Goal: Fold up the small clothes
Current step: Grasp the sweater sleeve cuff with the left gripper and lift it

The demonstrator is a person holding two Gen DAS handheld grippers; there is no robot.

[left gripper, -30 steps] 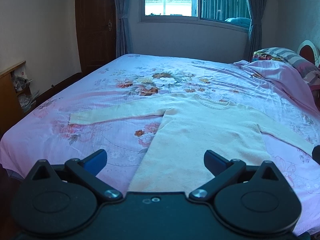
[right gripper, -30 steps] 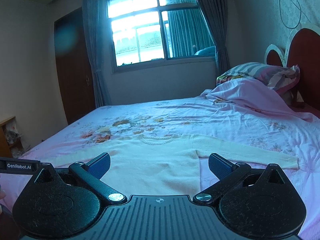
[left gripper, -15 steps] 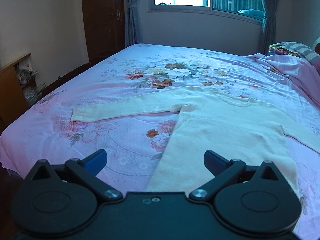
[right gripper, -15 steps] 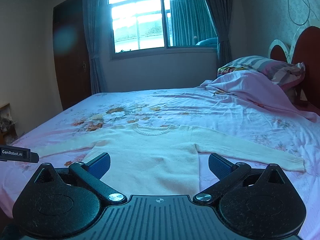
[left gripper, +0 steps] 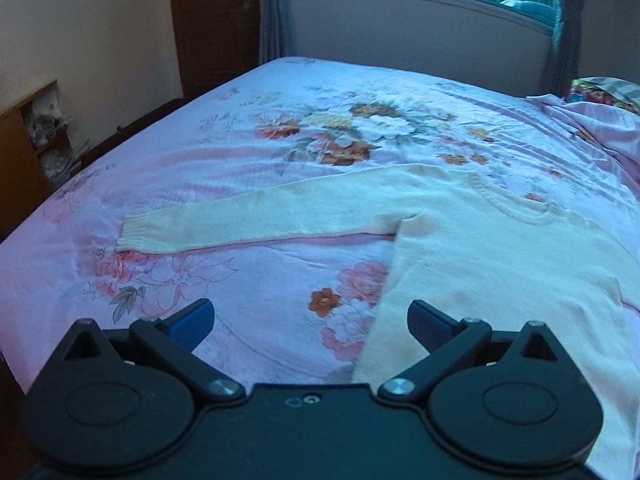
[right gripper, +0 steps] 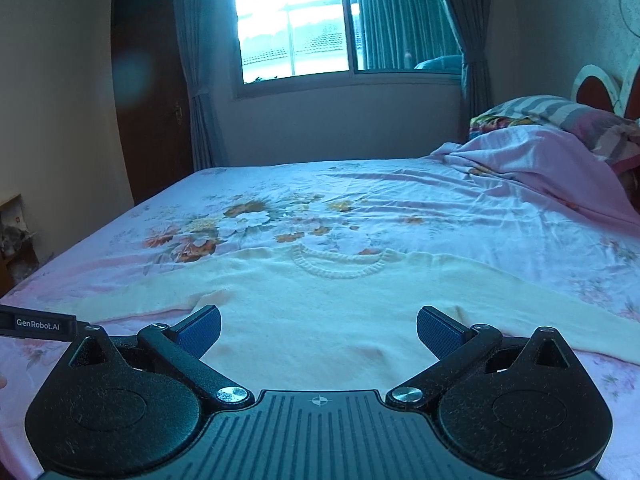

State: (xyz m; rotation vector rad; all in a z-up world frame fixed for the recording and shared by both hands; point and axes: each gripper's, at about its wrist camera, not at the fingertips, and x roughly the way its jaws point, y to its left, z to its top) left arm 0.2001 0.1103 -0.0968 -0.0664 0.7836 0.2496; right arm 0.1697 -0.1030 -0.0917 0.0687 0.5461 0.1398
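A cream knitted sweater [left gripper: 480, 248] lies flat on the pink floral bedsheet [left gripper: 248, 148], neckline away from me, both sleeves spread out sideways. Its left sleeve ends in a ribbed cuff [left gripper: 136, 234]. My left gripper [left gripper: 310, 322] is open above the sheet beside the sweater's left edge, nothing between its fingers. In the right wrist view the same sweater [right gripper: 328, 304] fills the foreground. My right gripper [right gripper: 318, 328] hovers open over the sweater's body, holding nothing. The tip of the left gripper [right gripper: 38, 324] shows at the left edge there.
A rumpled pink quilt [right gripper: 532, 164] and striped pillow [right gripper: 560, 110] lie at the bed's head on the right, before a headboard [right gripper: 600, 88]. A wooden shelf [left gripper: 24, 148] stands left of the bed. Window [right gripper: 296, 24], curtains and a dark door [left gripper: 216, 20] are behind.
Both grippers have moved closer to the bed and lower. The left one has also swung left, toward the sweater's left sleeve. The sweater has not moved.
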